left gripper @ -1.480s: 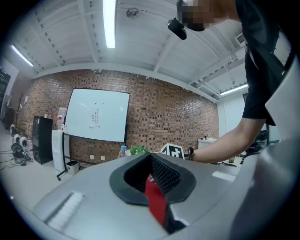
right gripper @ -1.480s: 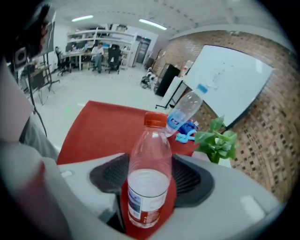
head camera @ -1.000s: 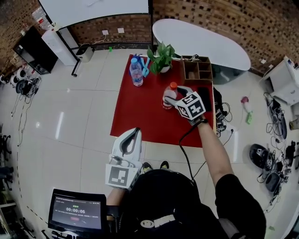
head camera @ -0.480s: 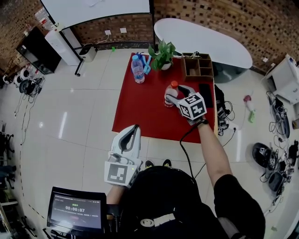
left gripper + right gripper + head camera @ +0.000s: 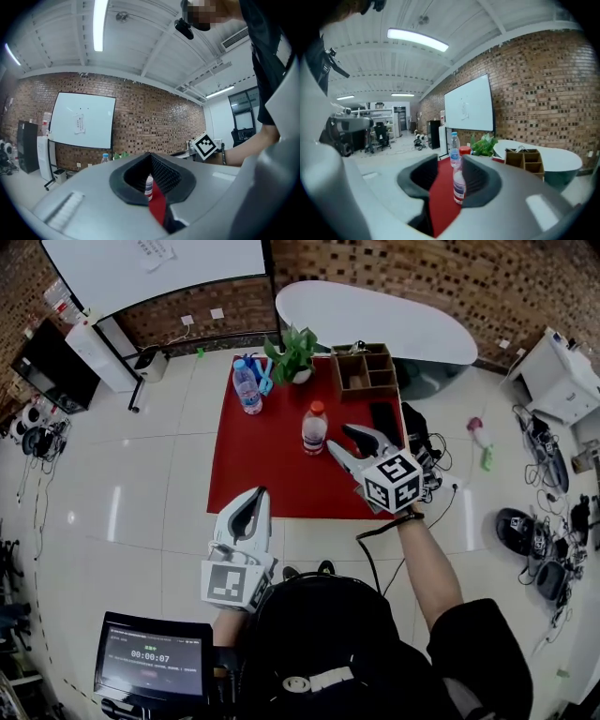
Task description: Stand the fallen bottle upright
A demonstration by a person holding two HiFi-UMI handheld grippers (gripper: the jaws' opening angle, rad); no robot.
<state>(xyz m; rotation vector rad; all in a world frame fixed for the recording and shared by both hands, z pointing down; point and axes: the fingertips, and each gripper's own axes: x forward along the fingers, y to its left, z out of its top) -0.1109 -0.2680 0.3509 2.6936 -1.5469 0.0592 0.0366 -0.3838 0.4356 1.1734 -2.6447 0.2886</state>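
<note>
A clear bottle with a red cap (image 5: 315, 427) stands upright on the red table (image 5: 267, 470), right of its middle. My right gripper (image 5: 338, 437) hovers just right of it and a little nearer, apart from it. Its jaws are closing with nothing between the pads. In the right gripper view the bottle (image 5: 459, 183) shows ahead through the gap of that gripper (image 5: 449, 171). My left gripper (image 5: 257, 493) hangs at the table's near edge with its tips together and holds nothing. In the left gripper view the bottle (image 5: 148, 186) is a sliver beyond the left gripper (image 5: 151, 176).
A blue-capped bottle (image 5: 247, 387), a potted plant (image 5: 292, 352) and a wooden organiser (image 5: 364, 368) line the table's far edge. A flat black object (image 5: 382, 418) lies at its right side. Cables (image 5: 424, 465) trail on the floor right of the table.
My right gripper, which had its jaws around the red-capped bottle, has drawn back and up, and its jaws have narrowed. The bottle stays upright. The left gripper has barely moved.
</note>
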